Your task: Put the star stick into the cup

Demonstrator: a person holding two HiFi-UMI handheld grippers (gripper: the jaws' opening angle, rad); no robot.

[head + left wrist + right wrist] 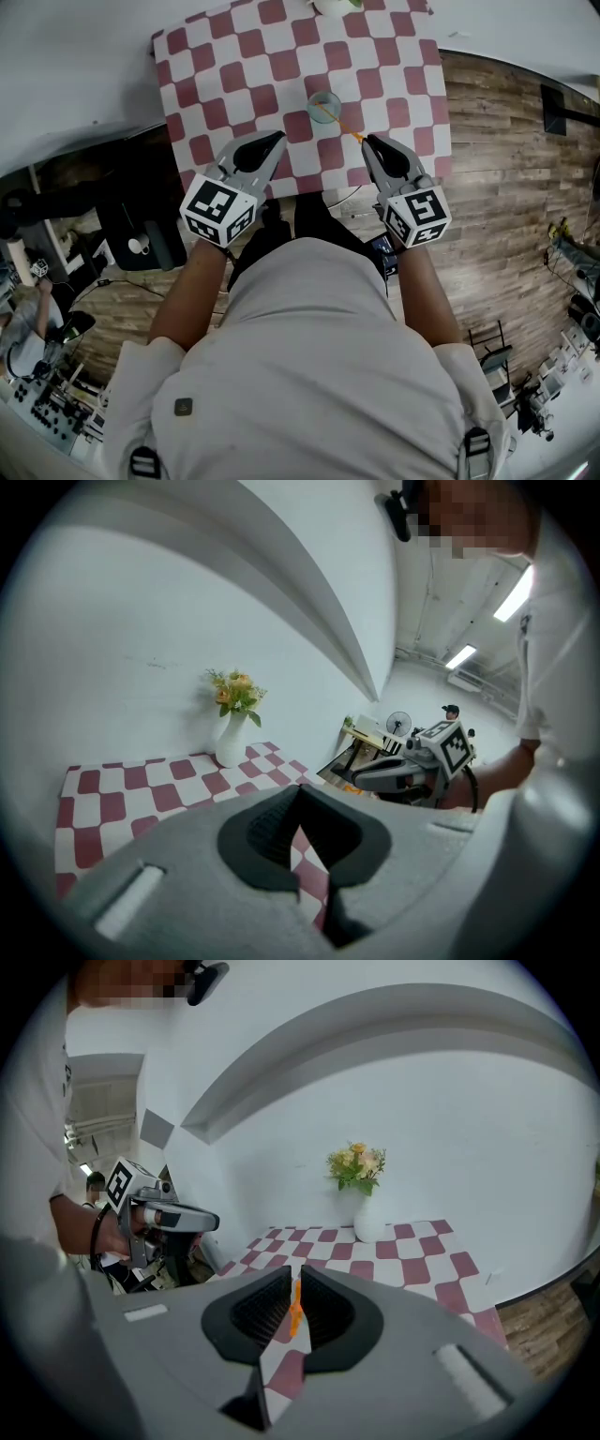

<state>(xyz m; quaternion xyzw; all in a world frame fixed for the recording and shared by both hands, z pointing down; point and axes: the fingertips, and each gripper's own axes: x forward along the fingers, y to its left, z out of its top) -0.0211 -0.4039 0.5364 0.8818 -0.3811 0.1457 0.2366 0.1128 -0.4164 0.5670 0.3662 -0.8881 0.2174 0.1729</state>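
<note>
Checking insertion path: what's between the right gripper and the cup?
Only the star stick held by the right gripper, reaching toward the cup over bare checkered cloth; head view shows it.

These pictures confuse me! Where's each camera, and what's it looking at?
Head view: on the head, looking down at cup, both arms, left tool, right tool.
Left gripper view: on the left tool, facing the vase; an arm shows.
Right gripper view: on the right tool, past its star stick; a hand shows.
Both share the vase.
</note>
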